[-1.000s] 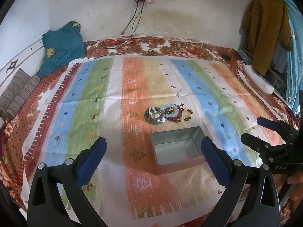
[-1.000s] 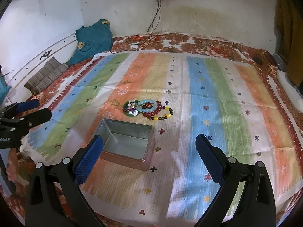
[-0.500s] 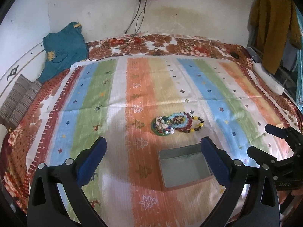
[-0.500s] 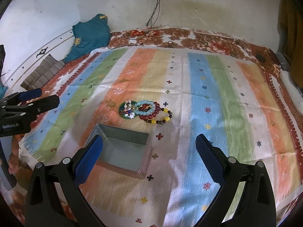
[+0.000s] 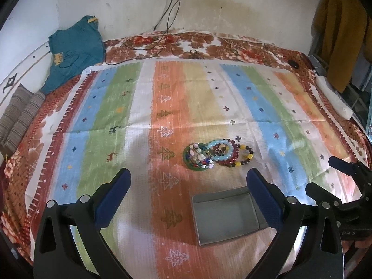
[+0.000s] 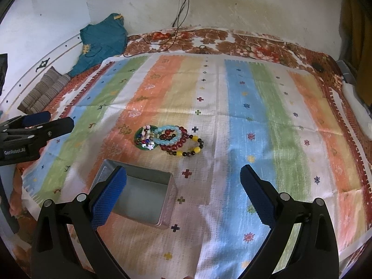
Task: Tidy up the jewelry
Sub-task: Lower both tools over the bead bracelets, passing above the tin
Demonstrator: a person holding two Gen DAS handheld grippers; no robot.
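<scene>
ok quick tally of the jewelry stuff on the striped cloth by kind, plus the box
Beaded bracelets: 3, light blue, dark red, mixed yellow and dark
Green bangle, holding small mixed beads: 1
Open metal tin: 1
Total: 5

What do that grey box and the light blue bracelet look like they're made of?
The grey box looks like thin sheet metal: dull silvery walls, crisp folded rim. The light blue bracelet seems to be glass or polished stone beads, glossy and slightly translucent; plastic can't be ruled out.
</scene>
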